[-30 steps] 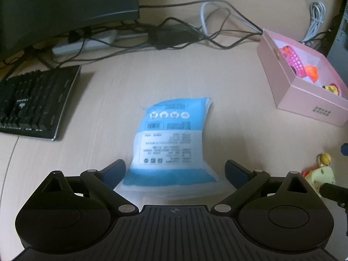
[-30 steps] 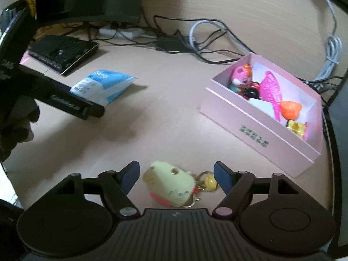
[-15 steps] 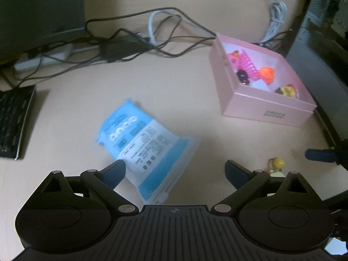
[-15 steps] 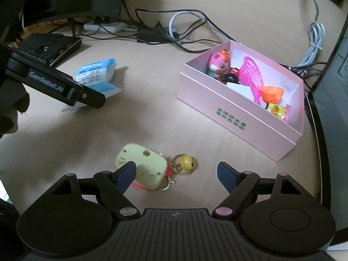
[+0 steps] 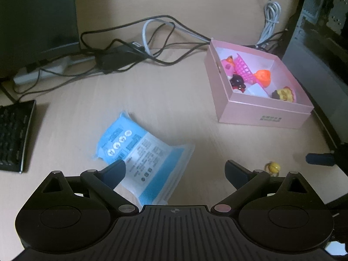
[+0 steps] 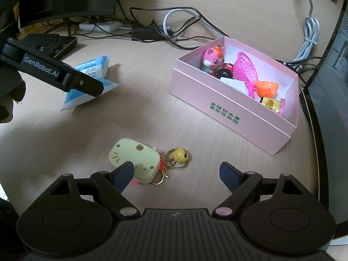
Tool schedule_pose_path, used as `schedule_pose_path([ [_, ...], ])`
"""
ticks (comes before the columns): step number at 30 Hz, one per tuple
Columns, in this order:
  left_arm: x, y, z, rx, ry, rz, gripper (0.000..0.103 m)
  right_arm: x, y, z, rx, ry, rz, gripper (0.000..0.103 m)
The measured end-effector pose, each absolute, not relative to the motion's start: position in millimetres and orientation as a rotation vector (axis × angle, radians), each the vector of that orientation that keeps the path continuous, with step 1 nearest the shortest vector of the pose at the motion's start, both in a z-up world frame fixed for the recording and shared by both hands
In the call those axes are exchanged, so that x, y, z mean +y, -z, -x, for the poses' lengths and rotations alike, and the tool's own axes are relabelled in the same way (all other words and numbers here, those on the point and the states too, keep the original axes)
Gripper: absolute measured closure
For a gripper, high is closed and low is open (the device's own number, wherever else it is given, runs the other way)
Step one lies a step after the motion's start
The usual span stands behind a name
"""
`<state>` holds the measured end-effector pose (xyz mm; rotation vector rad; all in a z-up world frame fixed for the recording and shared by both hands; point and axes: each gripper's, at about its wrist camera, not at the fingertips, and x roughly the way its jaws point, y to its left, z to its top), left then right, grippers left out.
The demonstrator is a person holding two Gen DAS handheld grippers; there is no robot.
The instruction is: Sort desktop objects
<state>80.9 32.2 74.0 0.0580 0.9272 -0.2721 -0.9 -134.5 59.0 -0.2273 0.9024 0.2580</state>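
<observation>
A blue and white tissue packet (image 5: 143, 158) sits askew on the desk; in the right wrist view the packet (image 6: 91, 71) looks tipped up at one end. My left gripper (image 5: 175, 171) is open wide. Its left finger overlaps the packet's near edge and its right finger stands apart from it. My right gripper (image 6: 176, 171) hangs over a pale green keychain toy (image 6: 134, 158) with a yellow bell (image 6: 181, 155). Its jaws are opening, the left fingertip is over the toy, and neither pad presses on it. An open pink box (image 6: 228, 113) holds several small toys.
A black keyboard (image 5: 13, 134) lies at the left, with a monitor (image 5: 37, 15) behind it. Tangled cables and a power brick (image 5: 117, 58) run along the back. A dark computer case (image 5: 322, 43) stands right of the pink box (image 5: 261, 117).
The left wrist view swung right, and the packet turned from straight between the jaws to slanted. The right jaws widened; the keychain toy turned over and shifted left.
</observation>
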Motion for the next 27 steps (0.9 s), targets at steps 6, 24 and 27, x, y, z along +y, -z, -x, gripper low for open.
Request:
schedule_pose_path([
  [6, 23, -66, -93, 0.94, 0.208, -0.087, 0.003, -136, -59, 4, 0.907, -0.247, 0.224, 0.014],
  [24, 54, -63, -83, 0.952, 0.228, -0.063, 0.002, -137, -52, 0, 0.941, -0.25, 0.189, 0.014],
  [27, 50, -57, -87, 0.975, 0.255, -0.013, 0.002, -134, -51, 2, 0.938, -0.258, 0.194, 0.014],
])
